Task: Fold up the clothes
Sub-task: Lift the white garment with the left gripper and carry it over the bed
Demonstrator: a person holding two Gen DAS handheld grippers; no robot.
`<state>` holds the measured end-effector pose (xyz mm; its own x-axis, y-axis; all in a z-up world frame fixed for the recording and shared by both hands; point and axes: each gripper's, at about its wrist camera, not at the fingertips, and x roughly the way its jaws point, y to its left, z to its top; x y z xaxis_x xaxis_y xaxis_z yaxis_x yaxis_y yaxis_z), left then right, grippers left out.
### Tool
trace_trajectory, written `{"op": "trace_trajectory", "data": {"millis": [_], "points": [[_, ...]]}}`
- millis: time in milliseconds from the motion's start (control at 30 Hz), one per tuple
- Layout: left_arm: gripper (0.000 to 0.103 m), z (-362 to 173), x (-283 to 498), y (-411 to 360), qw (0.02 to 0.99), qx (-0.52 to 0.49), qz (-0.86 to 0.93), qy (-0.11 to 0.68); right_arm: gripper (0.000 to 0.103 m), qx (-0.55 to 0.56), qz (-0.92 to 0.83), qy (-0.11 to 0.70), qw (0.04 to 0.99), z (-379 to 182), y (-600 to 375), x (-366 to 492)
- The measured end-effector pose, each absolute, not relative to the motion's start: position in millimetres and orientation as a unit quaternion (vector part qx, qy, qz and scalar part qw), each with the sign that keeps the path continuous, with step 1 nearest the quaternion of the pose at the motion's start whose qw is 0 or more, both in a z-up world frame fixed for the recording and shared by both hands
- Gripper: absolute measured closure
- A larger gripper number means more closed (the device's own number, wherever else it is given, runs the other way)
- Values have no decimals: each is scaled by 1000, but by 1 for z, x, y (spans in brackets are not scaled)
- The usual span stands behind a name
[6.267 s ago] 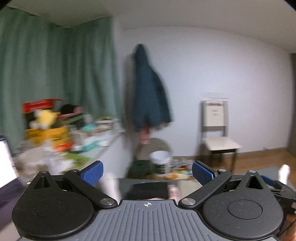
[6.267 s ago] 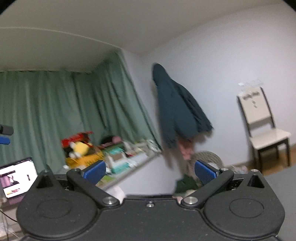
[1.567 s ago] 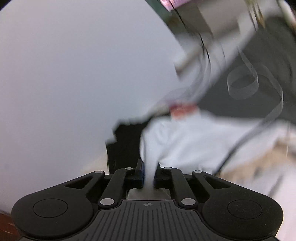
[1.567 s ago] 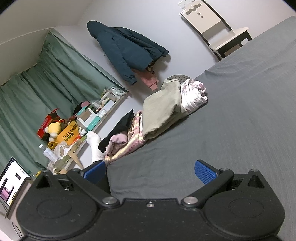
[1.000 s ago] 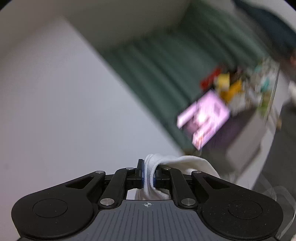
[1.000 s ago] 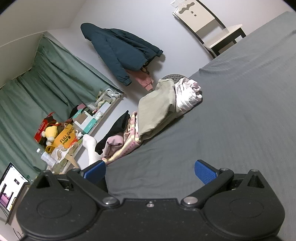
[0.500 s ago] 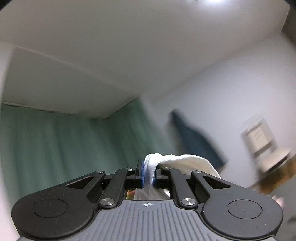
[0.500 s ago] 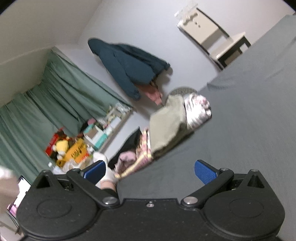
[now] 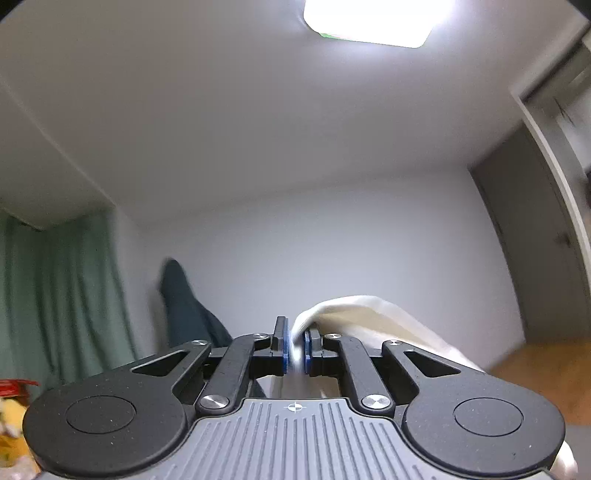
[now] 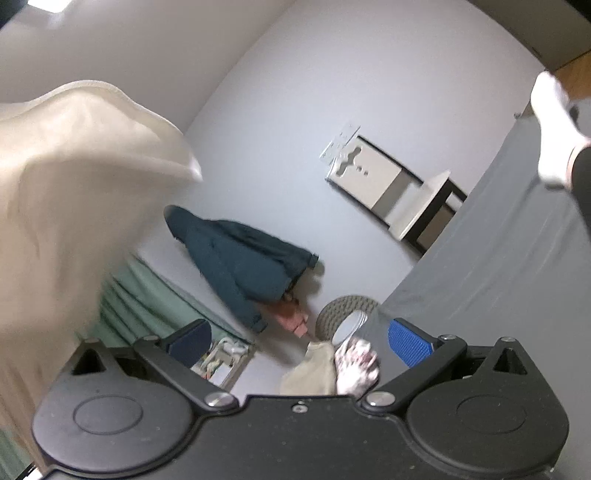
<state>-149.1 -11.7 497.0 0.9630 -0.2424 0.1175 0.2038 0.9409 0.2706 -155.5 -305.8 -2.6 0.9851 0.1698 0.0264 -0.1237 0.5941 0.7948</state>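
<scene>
My left gripper (image 9: 294, 350) is shut on a cream-white garment (image 9: 373, 317), held high and tilted up toward the ceiling; the cloth drapes off to the right and down behind the gripper. In the right wrist view the same cream garment (image 10: 74, 177) hangs blurred across the upper left. My right gripper (image 10: 299, 341) is open with nothing between its blue pads. Beyond it, a pile of clothes (image 10: 332, 365), beige and floral, lies at the edge of the grey bed (image 10: 491, 266).
A dark teal jacket (image 10: 240, 262) hangs on the wall, a white chair (image 10: 391, 188) stands beyond the bed. Green curtains (image 9: 55, 291) cover the left. A person's white-socked foot (image 10: 554, 125) rests on the bed at right. A ceiling light (image 9: 369, 20) glares overhead.
The left gripper has swung upward with the cream garment, its view going from the room to the ceiling. The right gripper has tilted; the garment now crosses its view.
</scene>
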Motion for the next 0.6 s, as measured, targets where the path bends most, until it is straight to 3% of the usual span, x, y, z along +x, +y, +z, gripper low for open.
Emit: {"op": "trace_trajectory", "data": {"millis": [100, 233, 400, 533, 600], "points": [[99, 520, -108, -43, 983, 94, -152, -47, 0, 459, 68, 23, 886, -9, -318, -155], [99, 539, -93, -90, 968, 159, -159, -112, 0, 468, 62, 17, 882, -14, -322, -149], [99, 574, -99, -113, 959, 149, -171, -170, 0, 462, 63, 3, 885, -11, -326, -151], [99, 592, -97, -115, 965, 124, -168, -161, 0, 453, 55, -20, 890, -6, -330, -157], [99, 574, -94, -115, 968, 129, -160, -143, 0, 451, 53, -37, 890, -1, -333, -162]]}}
